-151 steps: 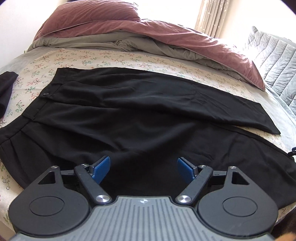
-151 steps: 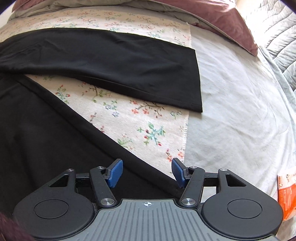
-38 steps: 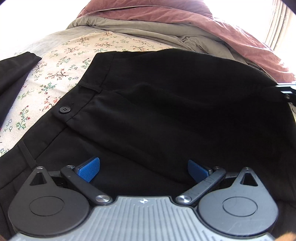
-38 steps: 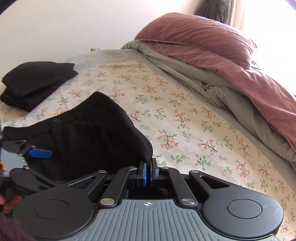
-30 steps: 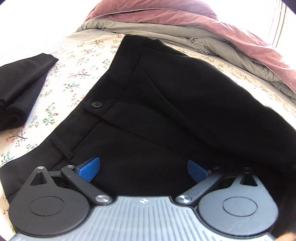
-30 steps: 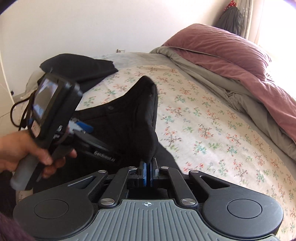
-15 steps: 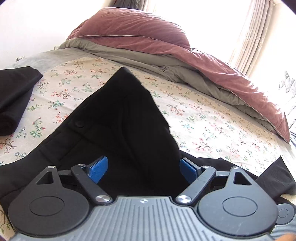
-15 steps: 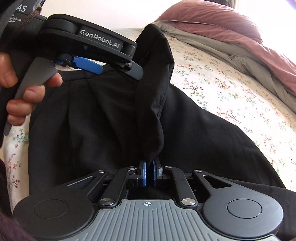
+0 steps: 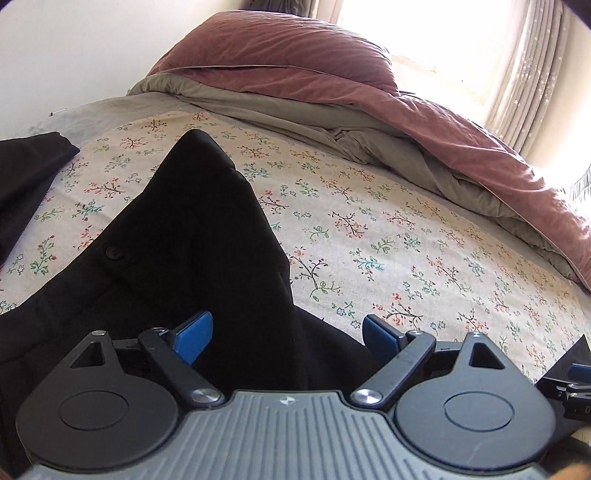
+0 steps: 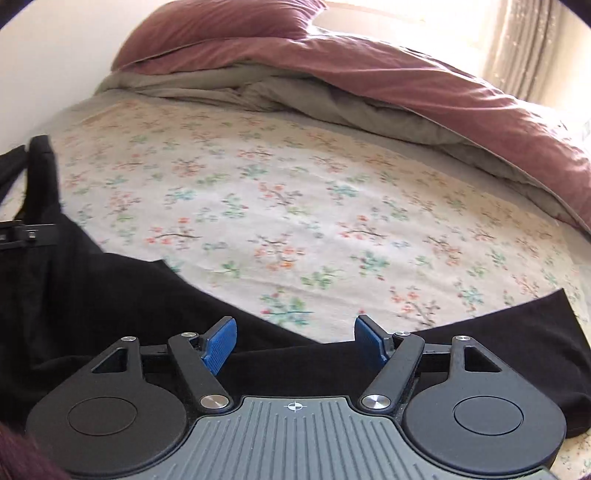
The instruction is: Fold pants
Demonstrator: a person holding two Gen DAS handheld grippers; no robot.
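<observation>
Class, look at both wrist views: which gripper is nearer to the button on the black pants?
Left. The left gripper hovers open over the pants, the button just ahead-left. The right gripper is off to the right, over the legs.

We are looking across a bed [image 9: 388,229] whose floral sheet [image 10: 295,221], cream with small sprigs in red, green and blue, is lying flat and smooth. A dusty-rose duvet [image 9: 461,147] with a grey-olive underside is bunching along the far side, and a matching rose pillow [image 9: 280,48] is resting on top of it. A plain white wall [image 9: 74,48] is standing behind, and strong daylight is pouring through a window [image 9: 424,33] beside pale pleated curtains [image 9: 535,74].
</observation>
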